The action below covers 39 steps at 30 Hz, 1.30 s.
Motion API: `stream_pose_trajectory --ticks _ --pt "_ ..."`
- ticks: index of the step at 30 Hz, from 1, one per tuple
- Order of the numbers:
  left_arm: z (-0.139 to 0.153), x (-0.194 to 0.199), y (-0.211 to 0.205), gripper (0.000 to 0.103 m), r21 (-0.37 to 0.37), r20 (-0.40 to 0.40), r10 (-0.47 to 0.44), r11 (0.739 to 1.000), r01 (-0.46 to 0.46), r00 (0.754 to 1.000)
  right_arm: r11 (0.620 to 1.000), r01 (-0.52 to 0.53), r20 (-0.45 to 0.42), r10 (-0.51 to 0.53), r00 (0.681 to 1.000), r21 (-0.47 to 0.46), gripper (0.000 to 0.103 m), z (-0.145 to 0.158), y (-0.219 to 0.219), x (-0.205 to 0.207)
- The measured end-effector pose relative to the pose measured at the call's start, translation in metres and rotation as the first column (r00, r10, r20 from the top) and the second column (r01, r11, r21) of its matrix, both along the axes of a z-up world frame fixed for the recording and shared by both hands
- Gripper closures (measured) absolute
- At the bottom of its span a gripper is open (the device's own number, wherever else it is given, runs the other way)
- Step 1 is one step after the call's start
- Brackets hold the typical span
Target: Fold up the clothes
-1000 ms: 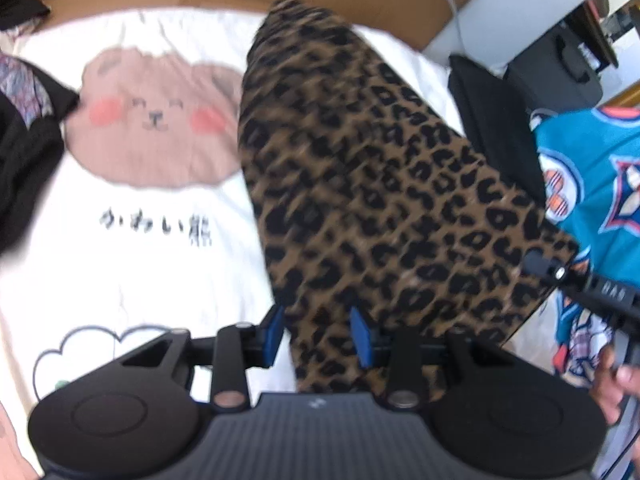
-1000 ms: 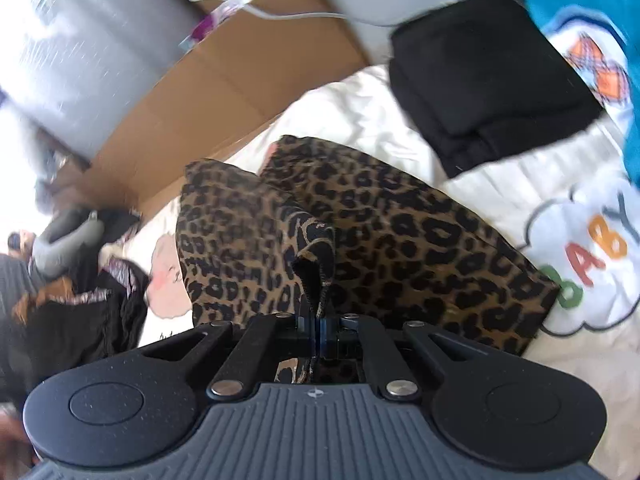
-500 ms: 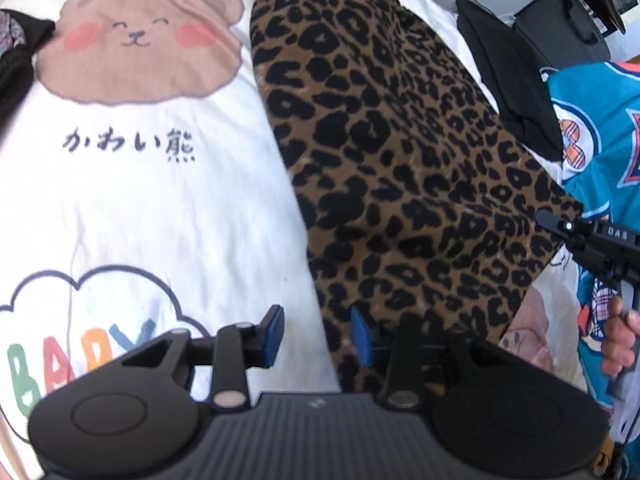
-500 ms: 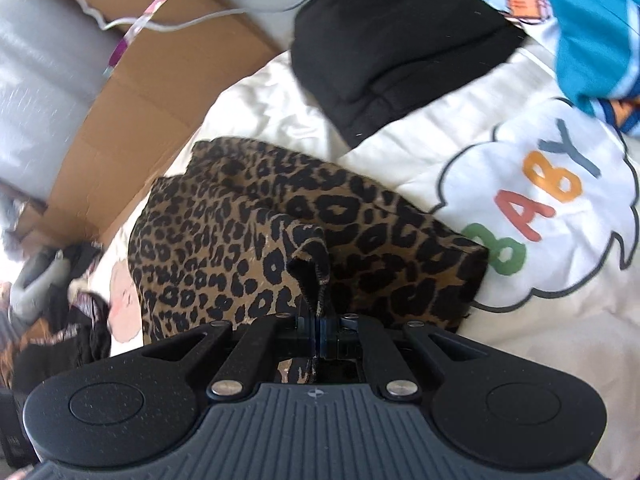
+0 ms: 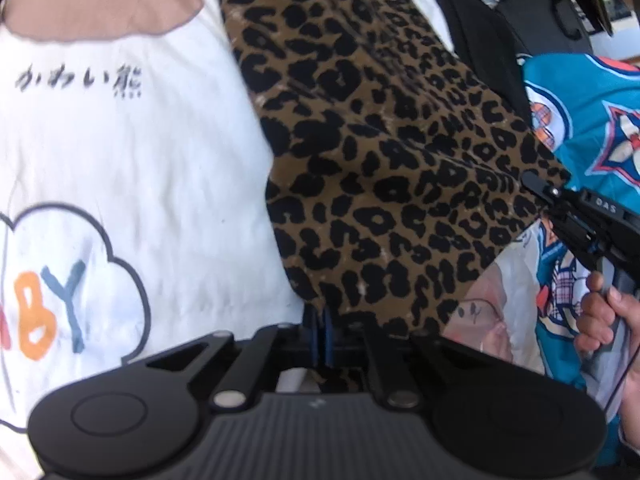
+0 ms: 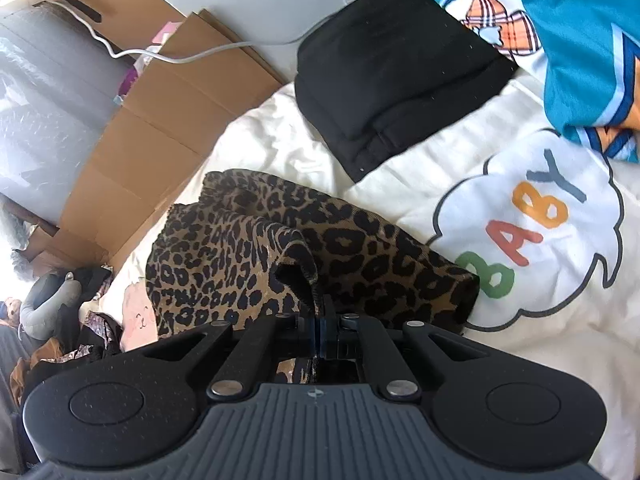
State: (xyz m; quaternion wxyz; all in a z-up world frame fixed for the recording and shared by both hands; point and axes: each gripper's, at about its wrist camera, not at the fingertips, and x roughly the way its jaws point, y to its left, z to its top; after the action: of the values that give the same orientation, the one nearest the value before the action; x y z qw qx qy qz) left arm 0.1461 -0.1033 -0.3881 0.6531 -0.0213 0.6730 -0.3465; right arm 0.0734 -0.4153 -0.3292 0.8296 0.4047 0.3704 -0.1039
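Note:
A leopard-print garment (image 5: pixel 392 168) lies stretched over the white printed blanket (image 5: pixel 140 168). My left gripper (image 5: pixel 320 334) is shut, its blue pads pinching the garment's near left corner. In the left wrist view, the right gripper (image 5: pixel 540 186) holds the garment's right corner, with a person's hand (image 5: pixel 604 312) behind it. In the right wrist view, my right gripper (image 6: pixel 319 326) is shut on a raised fold of the leopard garment (image 6: pixel 224 256), which bunches in front of it.
A folded black garment (image 6: pixel 392 64) lies at the far side of the blanket (image 6: pixel 520 320). A teal jersey (image 6: pixel 568 32) lies to the right. Flattened cardboard (image 6: pixel 160 128) and a white cable (image 6: pixel 192 54) lie beyond the blanket. Dark clothes (image 6: pixel 72 320) are piled at the left.
My left gripper was open beside the garment's edge and has shut on its near corner. The right gripper has kept its grip, and the cloth now lies lower and flatter.

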Motion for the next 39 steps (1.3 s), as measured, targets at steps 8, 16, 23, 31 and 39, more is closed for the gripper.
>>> stream_pose_trajectory --ticks 8,16,23,31,39 --pt "0.041 0.019 0.019 0.102 -0.060 0.056 0.041 0.997 -0.038 0.998 1.000 -0.001 0.029 0.001 1.000 0.011 0.103 0.008 0.002 -0.003" --pt "0.040 0.012 -0.010 0.093 -0.112 0.054 0.013 0.994 -0.007 0.998 1.000 0.018 0.000 -0.018 1.000 0.001 0.103 -0.005 -0.005 -0.007" --pt "0.021 0.008 -0.010 0.068 -0.035 0.080 0.014 0.999 -0.011 0.997 0.999 0.044 -0.044 -0.044 0.998 0.010 0.103 -0.026 -0.012 -0.018" --pt "0.011 0.002 -0.011 0.061 0.018 0.104 -0.014 1.000 0.012 0.995 0.996 0.077 -0.045 -0.075 0.996 0.040 0.103 -0.037 -0.017 -0.033" --pt "0.015 0.003 -0.020 0.061 0.040 0.110 -0.036 0.999 0.032 0.993 0.998 0.066 -0.047 -0.065 0.997 0.019 0.082 -0.042 -0.020 -0.020"
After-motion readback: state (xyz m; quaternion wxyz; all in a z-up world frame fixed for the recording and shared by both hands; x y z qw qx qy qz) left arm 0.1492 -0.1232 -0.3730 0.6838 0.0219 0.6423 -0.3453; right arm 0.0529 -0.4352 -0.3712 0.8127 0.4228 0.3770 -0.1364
